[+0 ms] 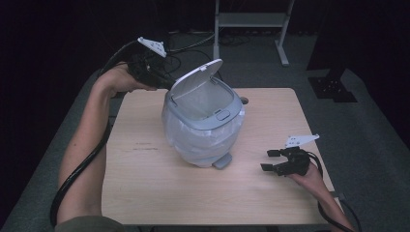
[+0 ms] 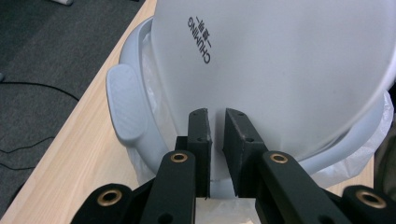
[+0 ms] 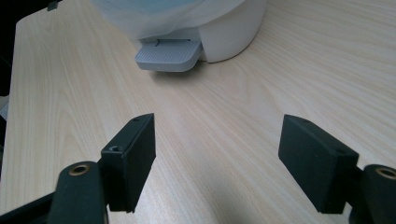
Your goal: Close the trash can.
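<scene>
A pale grey pedal bin lined with a white plastic bag stands mid-table. Its lid is raised partway, hinged at the back left. My left gripper is behind the bin at the lid's outer face. In the left gripper view its jaws stand shut with a thin slit between them and nothing in it, tips right at the lid, which bears printed lettering. My right gripper rests open low over the table, right of the bin's foot pedal. The right gripper holds nothing, and the pedal lies ahead of it.
The light wooden table has bare room in front of the bin and to its right. A grey side tab sticks out from the bin's rim. Beyond the table stand a metal frame and a dark floor base.
</scene>
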